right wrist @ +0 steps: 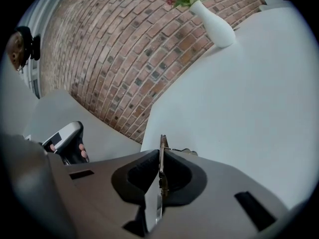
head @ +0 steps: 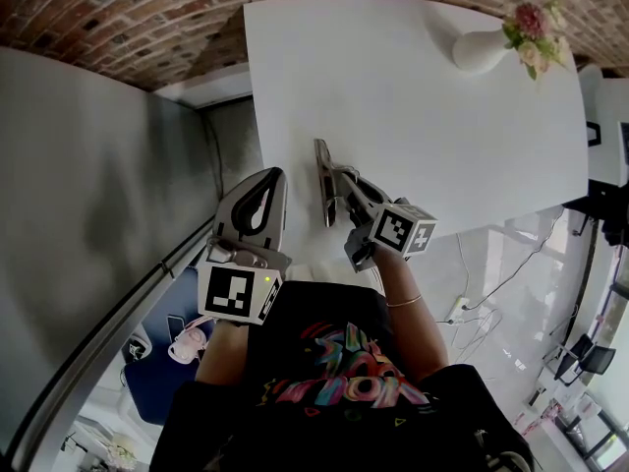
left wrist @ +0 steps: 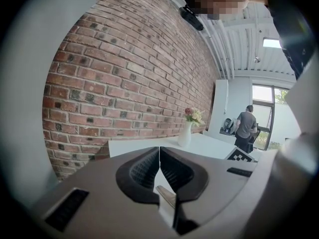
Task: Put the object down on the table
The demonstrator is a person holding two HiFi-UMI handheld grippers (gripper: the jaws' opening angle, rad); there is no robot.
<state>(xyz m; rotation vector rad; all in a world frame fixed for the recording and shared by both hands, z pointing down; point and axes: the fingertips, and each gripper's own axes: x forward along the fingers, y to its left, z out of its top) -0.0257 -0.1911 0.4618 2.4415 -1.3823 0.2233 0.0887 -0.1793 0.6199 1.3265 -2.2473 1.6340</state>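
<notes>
- The thin metal object point(head: 323, 181) shows edge-on in the head view: a narrow, flat strip, grey with a brownish tint, standing upright on its long edge.
- It sits at the near edge of the white table point(head: 413, 96); I cannot tell whether it touches the top.
- The right gripper point(head: 344, 189) has it: jaws drawn narrow, clamped on the strip from both sides.
- The right gripper view adds detail: the strip point(right wrist: 162, 142) pokes up past the dark pads point(right wrist: 145, 171), with a small metal piece jutting to its right.
- The left gripper point(head: 267, 177) hangs just beside it, off the table's edge, its jaws pressed together on nothing.
- The left gripper view confirms it: the pads point(left wrist: 175, 169) meet at a thin line.
- Only that view catches a person point(left wrist: 245, 126) standing far off by a window.
- All three views show the white vase point(head: 482, 49) of flowers at the table's far end, well apart from the strip.
</notes>
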